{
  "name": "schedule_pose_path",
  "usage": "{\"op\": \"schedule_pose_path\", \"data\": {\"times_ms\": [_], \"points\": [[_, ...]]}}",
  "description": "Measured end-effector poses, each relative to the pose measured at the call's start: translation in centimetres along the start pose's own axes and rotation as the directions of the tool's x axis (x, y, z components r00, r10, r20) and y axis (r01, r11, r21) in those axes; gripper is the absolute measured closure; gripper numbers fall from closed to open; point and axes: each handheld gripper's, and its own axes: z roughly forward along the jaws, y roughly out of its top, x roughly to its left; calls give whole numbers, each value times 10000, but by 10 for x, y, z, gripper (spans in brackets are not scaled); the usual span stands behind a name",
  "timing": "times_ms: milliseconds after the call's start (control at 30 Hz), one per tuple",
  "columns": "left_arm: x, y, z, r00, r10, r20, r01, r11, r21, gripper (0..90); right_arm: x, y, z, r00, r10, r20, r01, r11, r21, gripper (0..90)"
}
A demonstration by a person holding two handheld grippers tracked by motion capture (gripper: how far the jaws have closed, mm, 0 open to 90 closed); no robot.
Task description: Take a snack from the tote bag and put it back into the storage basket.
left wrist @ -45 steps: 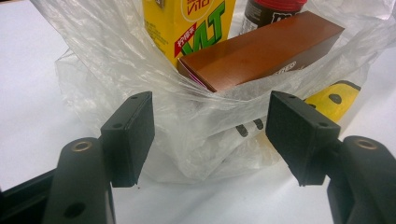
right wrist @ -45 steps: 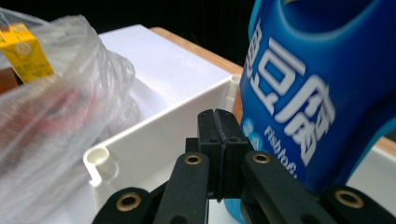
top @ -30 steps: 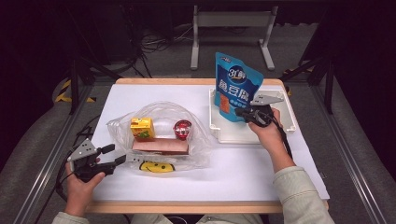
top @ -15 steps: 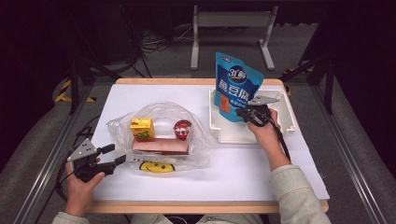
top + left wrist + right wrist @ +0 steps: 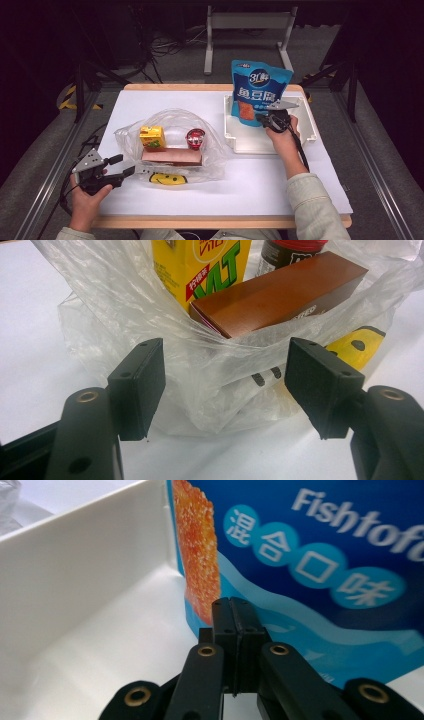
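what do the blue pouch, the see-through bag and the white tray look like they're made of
Blue pouch: glossy printed plastic film, judging by its sheen. See-through bag: thin, crinkled clear plastic; its contents show through. White tray: seemingly rigid, smooth moulded plastic with a faint shine.

Snack pouch (image 5: 260, 92) stands in the tray (image 5: 310, 131), right of the plastic bag (image 5: 210, 150).

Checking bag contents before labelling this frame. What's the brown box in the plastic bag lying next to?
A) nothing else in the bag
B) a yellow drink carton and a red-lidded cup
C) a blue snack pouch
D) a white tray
B: in the high view the brown box lies in the clear plastic bag just in front of the yellow drink carton and the red-lidded cup.
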Motion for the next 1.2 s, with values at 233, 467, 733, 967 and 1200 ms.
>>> {"op": "schedule_pose_path", "data": {"times_ms": [233, 467, 733, 967, 1200], "points": [[0, 0, 0, 10000, 10, 8, -10, 10000, 4, 331, -7, -2, 0, 9994, 218, 268, -217, 9998, -12, 900], [0, 0, 0, 10000, 7, -21, -7, 10000, 3, 331, -5, -3, 0, 9994, 289, 163, -289, 9996, 11, 897], [1, 0, -1, 10000, -19, -29, 19, 10000, -15, 331, 4, 9, -16, 9950, 853, -515, -885, 9940, -642, 754], [0, 0, -1, 10000, 2, -23, -2, 10000, -2, 331, 14, 28, -34, 9828, 1333, -1281, -1503, 9795, -1338, 482], [0, 0, -2, 10000, -27, -25, 27, 10000, -26, 331, 23, 43, -50, 9731, 1305, -1901, -1662, 9684, -1859, 429]]}}
